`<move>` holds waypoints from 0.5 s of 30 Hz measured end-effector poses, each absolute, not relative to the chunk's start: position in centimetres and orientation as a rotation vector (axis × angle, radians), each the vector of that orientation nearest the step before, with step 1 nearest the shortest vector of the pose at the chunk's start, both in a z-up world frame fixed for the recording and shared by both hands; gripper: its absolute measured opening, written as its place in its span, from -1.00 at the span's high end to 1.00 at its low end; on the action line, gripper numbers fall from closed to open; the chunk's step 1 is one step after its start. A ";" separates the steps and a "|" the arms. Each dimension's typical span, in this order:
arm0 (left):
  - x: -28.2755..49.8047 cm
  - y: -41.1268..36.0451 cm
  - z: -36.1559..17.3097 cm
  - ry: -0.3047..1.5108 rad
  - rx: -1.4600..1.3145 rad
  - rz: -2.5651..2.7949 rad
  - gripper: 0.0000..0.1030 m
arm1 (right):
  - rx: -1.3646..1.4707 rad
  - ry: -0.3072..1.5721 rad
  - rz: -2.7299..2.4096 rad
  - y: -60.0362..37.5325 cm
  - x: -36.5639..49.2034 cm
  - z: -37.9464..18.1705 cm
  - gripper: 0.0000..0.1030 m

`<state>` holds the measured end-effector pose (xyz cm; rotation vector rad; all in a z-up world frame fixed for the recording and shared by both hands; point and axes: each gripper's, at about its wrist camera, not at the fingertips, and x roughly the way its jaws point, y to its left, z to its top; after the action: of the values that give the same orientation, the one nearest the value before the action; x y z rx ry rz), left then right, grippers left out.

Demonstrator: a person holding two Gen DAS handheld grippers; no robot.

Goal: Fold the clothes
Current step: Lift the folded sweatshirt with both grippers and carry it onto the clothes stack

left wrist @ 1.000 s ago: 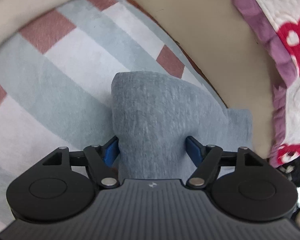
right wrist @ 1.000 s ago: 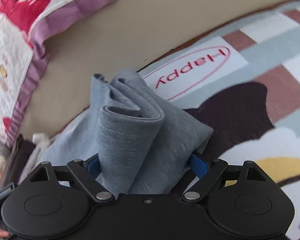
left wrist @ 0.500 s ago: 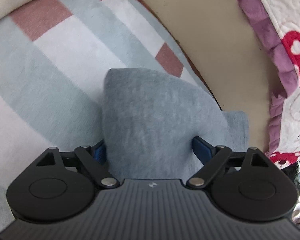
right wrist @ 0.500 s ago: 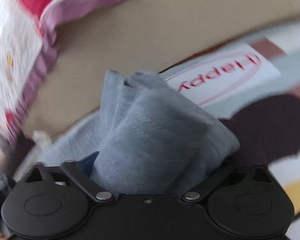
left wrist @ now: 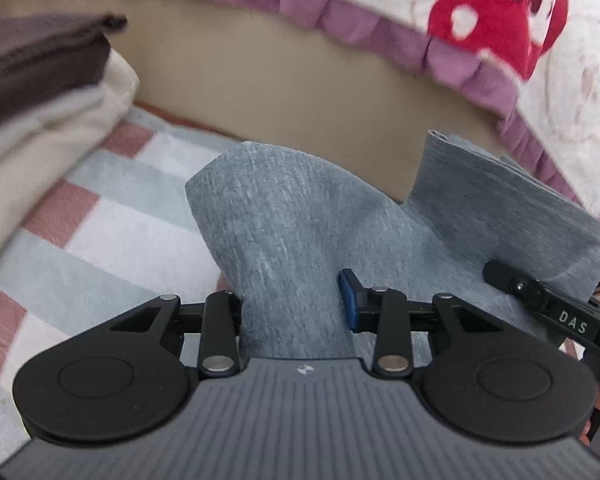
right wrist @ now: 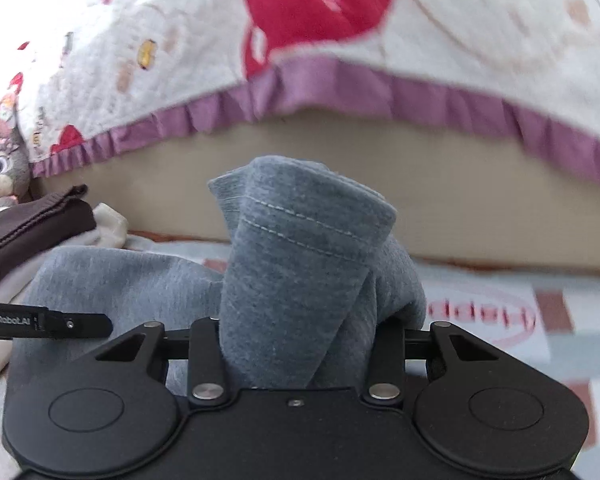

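Observation:
A grey knit garment (left wrist: 284, 220) rises bunched from the checked mat (left wrist: 100, 232). In the left wrist view my left gripper (left wrist: 292, 300) has its jaws closing on one gathered part, and the cloth is pinched between the blue pads. The other gripper's finger (left wrist: 540, 296) shows at the right against the same cloth. In the right wrist view my right gripper (right wrist: 300, 328) has its jaws closing on a thick stitched fold of the garment (right wrist: 300, 240), which fills the gap. The rest of the cloth sags between both grippers.
A folded stack, a brown piece on cream ones (left wrist: 40, 52), sits on the mat at the left. Behind is a beige bed side (left wrist: 260, 80) under a white quilt with red prints and a purple frill (left wrist: 340, 12). A plush toy (right wrist: 0, 172) stands far left.
Both grippers narrowed onto the grey cloth and rose with it while rolling. The bed edge now runs level across both views, and the folded stack has come into sight.

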<state>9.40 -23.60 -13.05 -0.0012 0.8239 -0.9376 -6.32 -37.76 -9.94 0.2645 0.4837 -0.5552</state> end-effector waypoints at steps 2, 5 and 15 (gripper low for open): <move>9.2 -22.5 -11.6 0.784 0.024 -0.914 0.34 | 0.197 0.487 -0.501 -37.4 -4.7 -8.3 0.10; 10.2 -19.9 -9.9 0.764 -0.020 -0.857 0.36 | 0.115 0.475 -0.389 -36.2 -1.6 -5.4 0.10; 17.7 -7.6 1.4 0.482 -0.285 -0.641 0.37 | 0.008 0.314 -0.094 -31.2 11.9 8.3 0.11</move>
<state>17.65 -7.58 1.37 -0.2854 0.4823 -0.6414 11.94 -31.17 8.30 0.0082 0.3140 -0.0940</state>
